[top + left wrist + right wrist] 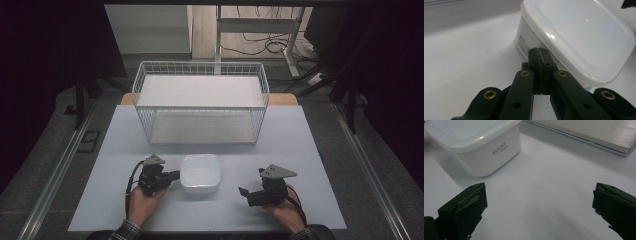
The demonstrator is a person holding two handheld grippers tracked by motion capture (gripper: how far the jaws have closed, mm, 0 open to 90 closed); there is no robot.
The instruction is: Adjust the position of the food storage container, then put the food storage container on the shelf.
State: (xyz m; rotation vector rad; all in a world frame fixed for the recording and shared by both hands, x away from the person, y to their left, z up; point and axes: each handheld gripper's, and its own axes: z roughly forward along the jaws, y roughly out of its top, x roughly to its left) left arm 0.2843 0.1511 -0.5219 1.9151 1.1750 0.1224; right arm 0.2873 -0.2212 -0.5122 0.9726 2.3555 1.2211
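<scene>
Seen from above, a person sits at the near edge of a pale tabletop [280, 135], holding a two-jaw gripper in each hand. A white lidded plastic container [200, 173], square with rounded corners, stands near the middle of the tabletop, between the two grippers and closer to the left one.

On the left, the left gripper [174, 175] lies low and points right, toward the container's left side. Its jaws are pressed fully together with nothing between them. In the left gripper view their tip sits right at the container's [574, 37] side wall, just under the lid's rim; whether it touches cannot be told. A small printed label shows on that wall.

To the right, the right gripper [244, 191] rests well apart from the container and points left. Its jaws stand wide open and empty, with bare tabletop between them. In the right gripper view the container [479, 147] stands beyond the jaws.

Farther back, a white wire basket [200, 102] stands on the tabletop, directly behind the container.
</scene>
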